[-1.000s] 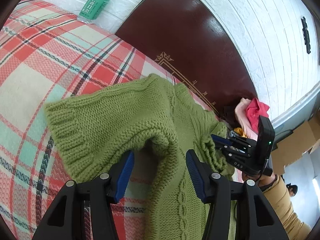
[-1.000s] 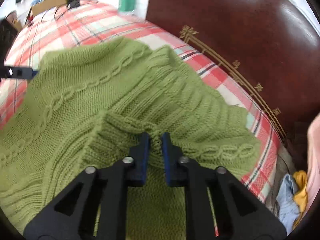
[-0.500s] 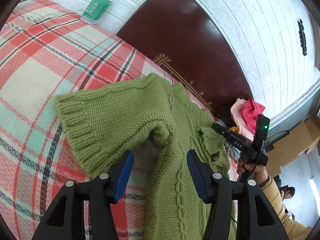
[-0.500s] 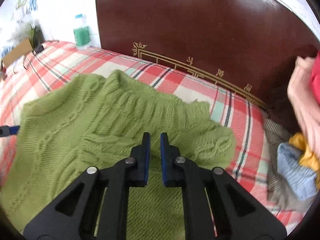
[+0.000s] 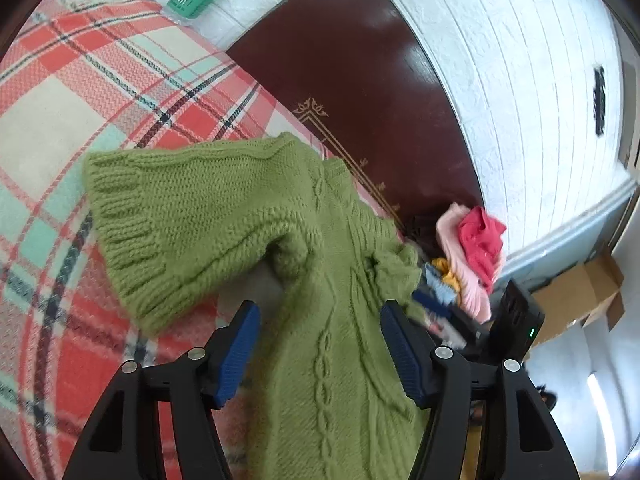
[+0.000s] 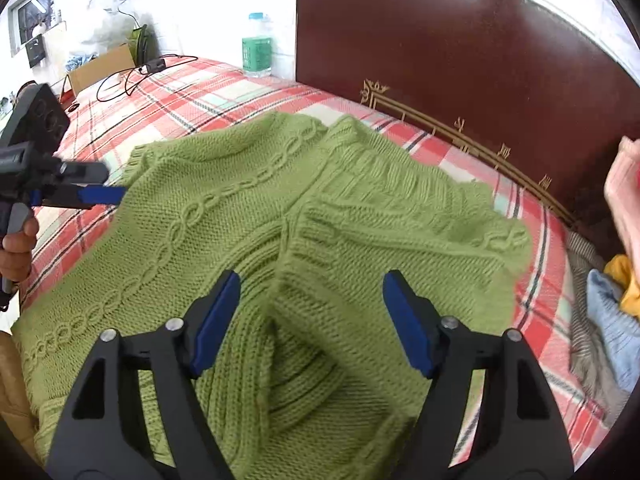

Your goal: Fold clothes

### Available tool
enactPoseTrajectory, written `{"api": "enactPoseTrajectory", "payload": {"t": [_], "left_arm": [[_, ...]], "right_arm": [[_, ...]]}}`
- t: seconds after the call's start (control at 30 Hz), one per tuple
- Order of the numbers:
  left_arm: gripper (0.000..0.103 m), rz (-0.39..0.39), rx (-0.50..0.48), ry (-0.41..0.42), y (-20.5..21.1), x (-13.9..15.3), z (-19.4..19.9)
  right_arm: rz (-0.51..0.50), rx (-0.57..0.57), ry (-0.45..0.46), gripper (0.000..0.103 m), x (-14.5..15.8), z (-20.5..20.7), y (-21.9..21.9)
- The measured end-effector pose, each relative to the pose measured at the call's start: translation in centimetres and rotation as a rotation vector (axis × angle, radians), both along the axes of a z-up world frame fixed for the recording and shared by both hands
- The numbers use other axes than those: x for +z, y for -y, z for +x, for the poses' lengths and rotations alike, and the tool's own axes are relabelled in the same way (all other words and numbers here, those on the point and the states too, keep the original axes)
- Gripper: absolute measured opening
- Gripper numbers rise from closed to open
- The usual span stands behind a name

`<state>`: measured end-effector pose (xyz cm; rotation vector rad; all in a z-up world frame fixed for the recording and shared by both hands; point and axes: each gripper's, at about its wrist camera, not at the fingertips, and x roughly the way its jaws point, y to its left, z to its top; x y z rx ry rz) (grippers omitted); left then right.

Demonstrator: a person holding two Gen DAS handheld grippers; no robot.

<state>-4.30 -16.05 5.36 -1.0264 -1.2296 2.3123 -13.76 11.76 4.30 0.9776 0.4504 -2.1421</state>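
My two hand-held grippers, left [image 5: 318, 344] and right [image 6: 310, 322], are opening, pinching nothing. The green cable-knit sweater [image 6: 280, 216] lies rumpled on the bed [image 6: 168, 100]. I judge one sleeve is folded in; the rest remains.

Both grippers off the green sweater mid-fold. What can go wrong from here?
1. The right gripper is opening over the folded-in sleeve; thick knit may spring back.
2. The left gripper is opening too, so nothing pins the sweater.
3. The clothes pile lies close; a re-grasp may snag it.

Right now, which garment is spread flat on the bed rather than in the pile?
The green cable-knit sweater; the pink, red, yellow and blue clothes sit bunched by the headboard.
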Motion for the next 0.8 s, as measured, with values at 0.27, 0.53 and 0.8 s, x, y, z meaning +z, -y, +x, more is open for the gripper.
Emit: {"api": "enactPoseTrajectory", "payload": {"t": [0.27,0.53,0.8], "left_arm": [[0.060,0.046,0.222,0.050,2.9,-0.8,-1.9],[0.021,0.069,0.297,0.122,4.4,-1.2,-0.8],[0.058,-0.142,0.268,0.014,3.6,1.7,4.5]], "right_arm": [[-0.063,-0.020,0.038,0.074,0.0,0.9,0.0],[-0.117,-0.027,0.061,0.074,0.1,1.8,-0.4],[-0.134,-0.005,0.053,0.074,0.7,3.1,-0.7]]}}
